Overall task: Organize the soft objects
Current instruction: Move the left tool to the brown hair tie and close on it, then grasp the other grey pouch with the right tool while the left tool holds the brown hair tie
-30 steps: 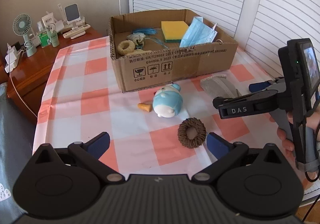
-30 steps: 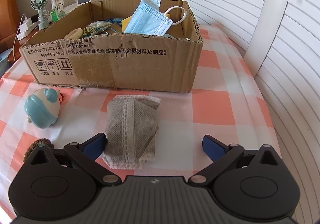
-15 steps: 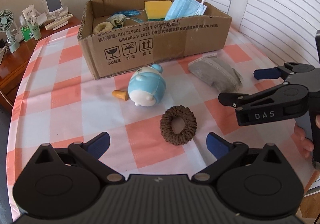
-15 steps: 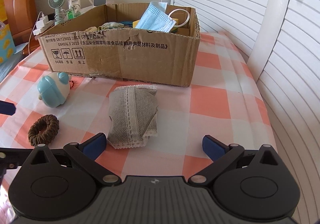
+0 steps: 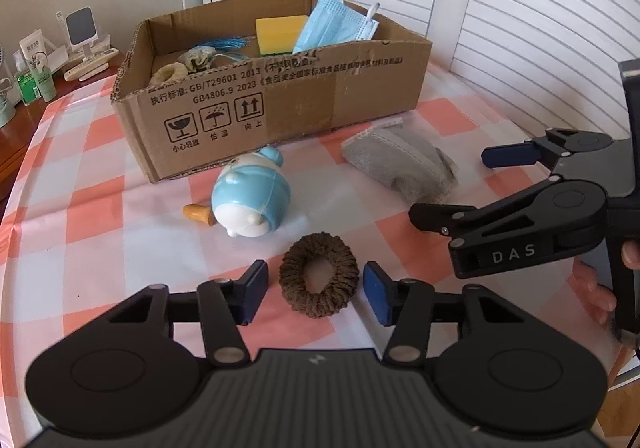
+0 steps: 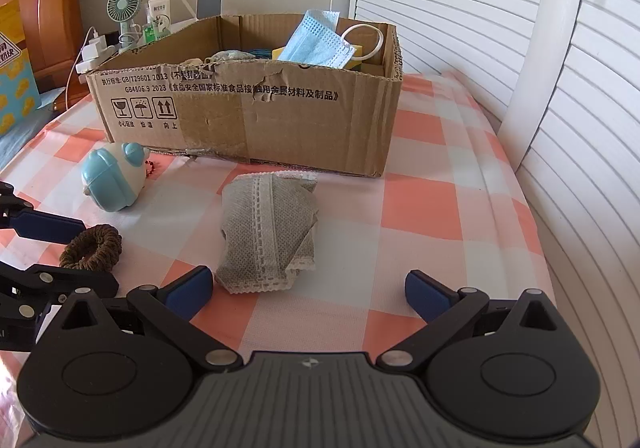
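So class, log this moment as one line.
left gripper: open, straddling brown scrunchie | right gripper: open, near grey mask | cardboard box: part-filled

Green desk fan [image 6: 124, 9], white charger [image 6: 93, 47] behind checkered tablecloth [image 6: 420, 167]

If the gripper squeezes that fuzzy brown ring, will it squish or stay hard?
The brown scrunchie looks like fuzzy knitted fabric, so it will probably squish and bend. It seems light for its size. Lying flat on the checked tablecloth between the left hand-held gripper fingers, it is unlikely to roll.
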A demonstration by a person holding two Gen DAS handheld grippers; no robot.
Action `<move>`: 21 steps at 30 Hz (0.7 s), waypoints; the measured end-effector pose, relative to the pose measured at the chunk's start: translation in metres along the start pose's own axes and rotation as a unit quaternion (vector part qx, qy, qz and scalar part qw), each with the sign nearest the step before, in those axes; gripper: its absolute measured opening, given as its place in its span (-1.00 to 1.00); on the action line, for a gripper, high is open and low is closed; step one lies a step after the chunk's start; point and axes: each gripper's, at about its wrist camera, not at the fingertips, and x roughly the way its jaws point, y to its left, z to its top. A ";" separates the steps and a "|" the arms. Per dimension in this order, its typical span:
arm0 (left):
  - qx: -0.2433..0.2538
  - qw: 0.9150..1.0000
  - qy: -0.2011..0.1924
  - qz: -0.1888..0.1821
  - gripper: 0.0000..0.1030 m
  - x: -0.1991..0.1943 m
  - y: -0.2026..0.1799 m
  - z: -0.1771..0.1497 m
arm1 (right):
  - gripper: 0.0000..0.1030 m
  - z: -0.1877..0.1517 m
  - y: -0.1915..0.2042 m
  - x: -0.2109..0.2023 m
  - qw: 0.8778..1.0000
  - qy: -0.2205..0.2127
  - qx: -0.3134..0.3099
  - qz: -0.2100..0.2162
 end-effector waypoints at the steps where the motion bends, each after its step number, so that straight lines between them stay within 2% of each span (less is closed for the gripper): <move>1: 0.001 1.000 -0.001 -0.003 -0.25 0.000 -0.001 0.000 | 1.00 0.000 0.000 0.000 1.000 0.000 0.000 0.000; 10: -0.007 1.000 -0.005 0.007 -0.26 -0.006 0.004 -0.002 | 1.00 0.002 0.005 0.002 1.000 0.000 -0.001 0.001; 13: -0.011 1.000 -0.002 0.020 -0.26 -0.008 0.009 -0.004 | 1.00 0.009 0.010 0.008 1.000 0.002 -0.013 0.010; 21: -0.024 1.000 0.000 0.018 -0.26 -0.010 0.017 -0.008 | 1.00 0.030 0.021 0.031 0.999 -0.007 -0.020 0.029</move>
